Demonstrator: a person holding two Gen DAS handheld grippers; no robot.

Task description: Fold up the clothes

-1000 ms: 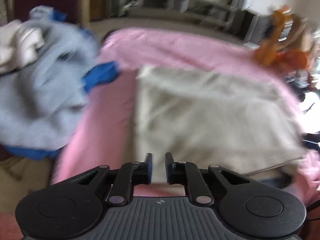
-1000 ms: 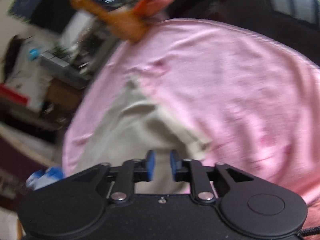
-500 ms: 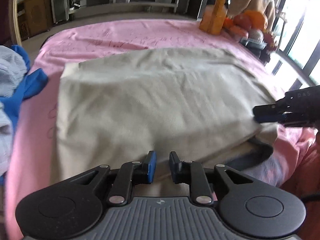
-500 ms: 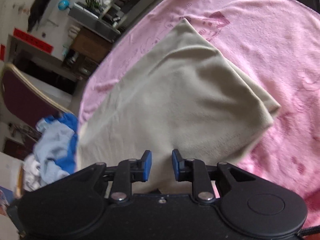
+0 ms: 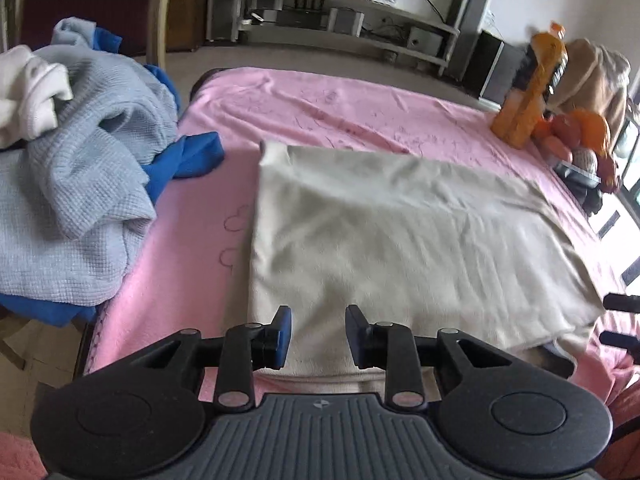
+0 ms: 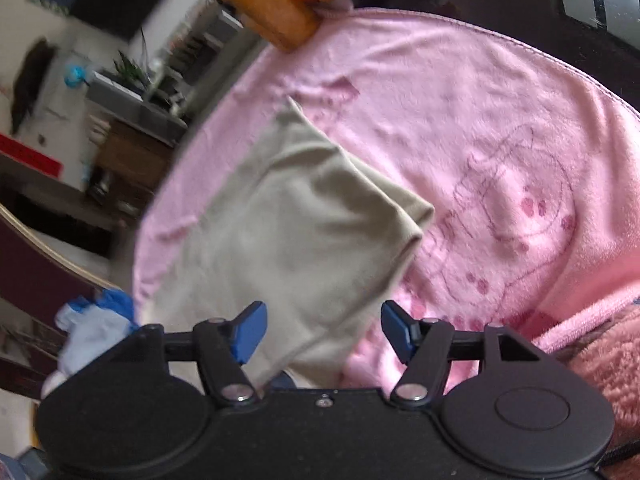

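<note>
A pink blanket (image 5: 360, 120) is covering the whole work surface, likely to give the clothes a clean, soft place to be folded; what it is lying on cannot be told. In the middle of the blanket a beige garment (image 5: 400, 240) is lying flat and already doubled over into a rough rectangle, its near edge hanging at the blanket's near side, where both grippers are reaching it.

Off the blanket's left edge a heap of clothes (image 5: 76, 184), pale blue knit over bright blue with something white on top, is waiting, seemingly the unfolded pile kept clear of the folding area. At the blanket's far right corner an orange bottle (image 5: 532, 92) is standing beside some fruit, well apart from the garment.

The left gripper (image 5: 318, 334) is hovering over the garment's near edge, its fingers (image 5: 280, 336) opening to a modest gap with cloth showing below them but nothing pinched. The right gripper (image 6: 320, 330) is sitting over the garment's near right corner, its fingers (image 6: 248, 330) opening wide, with the cloth lying under the gap but not pressed by either pad. Both seem to be letting go after laying a fold, so the garment can settle.
</note>
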